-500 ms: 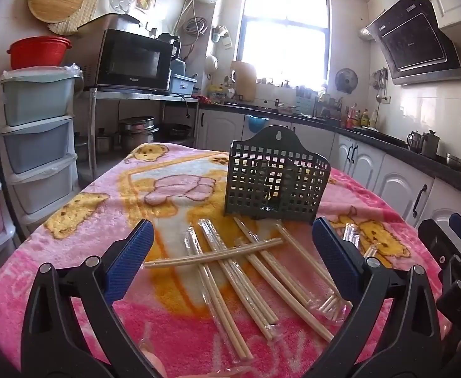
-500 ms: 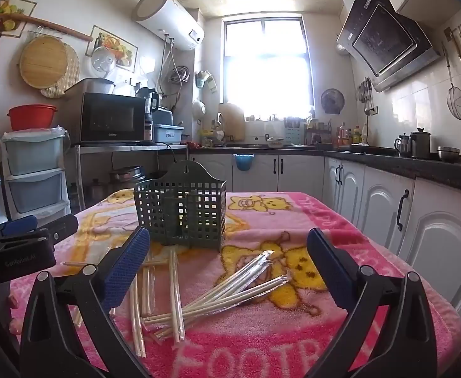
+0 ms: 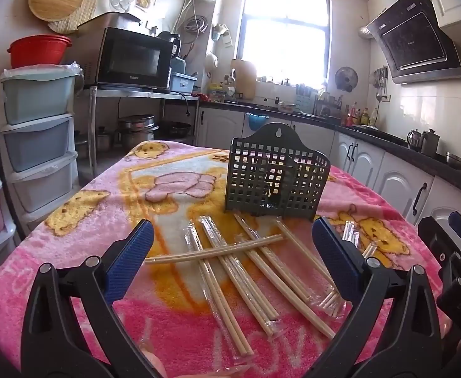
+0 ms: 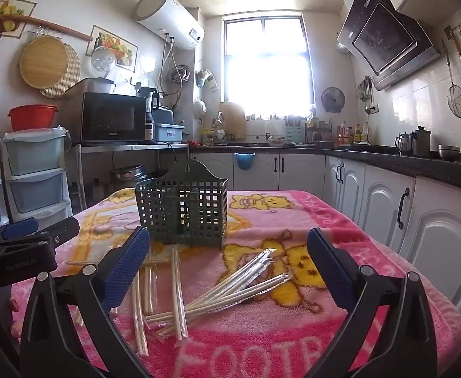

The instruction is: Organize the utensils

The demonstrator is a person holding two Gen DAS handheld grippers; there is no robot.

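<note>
My left claw hangs spread wide over the surface, nothing between its pads, and my right claw is spread just as wide and empty. The wrapped chopsticks lie scattered on the pink blanket near me, one pair crossing the others. The dark green slotted holder stands upright just beyond them, toward the far side.
</note>
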